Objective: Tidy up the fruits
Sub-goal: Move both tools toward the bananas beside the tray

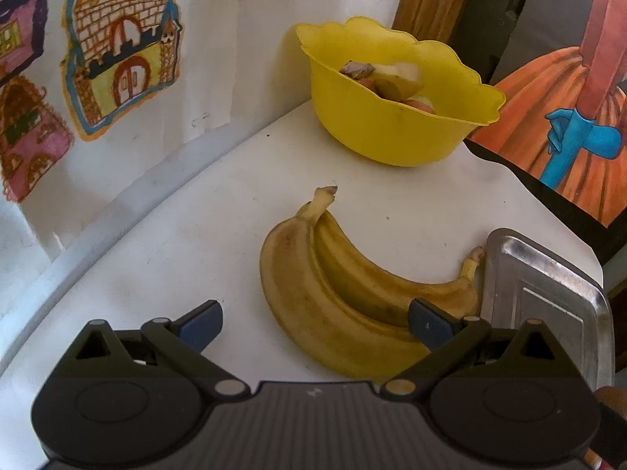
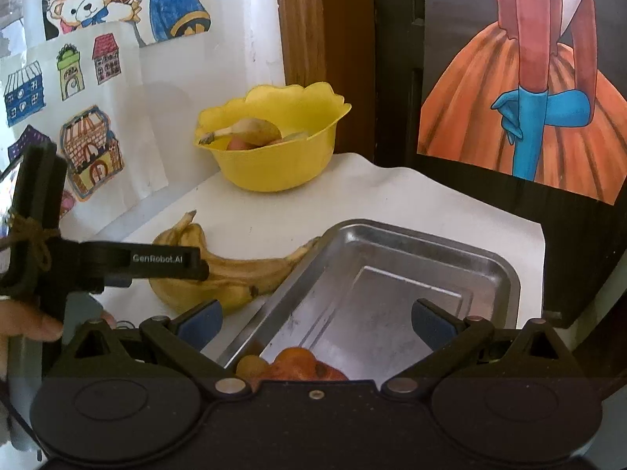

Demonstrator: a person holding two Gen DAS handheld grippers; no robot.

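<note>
A bunch of two yellow bananas (image 1: 345,297) lies on the white table, between the fingers of my left gripper (image 1: 313,323), which is open and just above its near end. The bunch also shows in the right wrist view (image 2: 219,274), partly behind the left gripper's body (image 2: 117,264). A yellow scalloped bowl (image 1: 392,117) at the back holds a banana (image 2: 250,131) and other fruit. A metal tray (image 2: 392,274) on the right holds an orange fruit (image 2: 301,364) and a small greenish fruit (image 2: 250,364) at its near end. My right gripper (image 2: 317,323) is open over the tray, empty.
The white wall on the left carries children's drawings (image 1: 121,47). A dark panel with a painted orange-skirt figure (image 2: 521,109) stands behind the table on the right. A wooden post (image 2: 301,19) rises behind the bowl. The table's right edge (image 1: 588,250) runs just past the tray.
</note>
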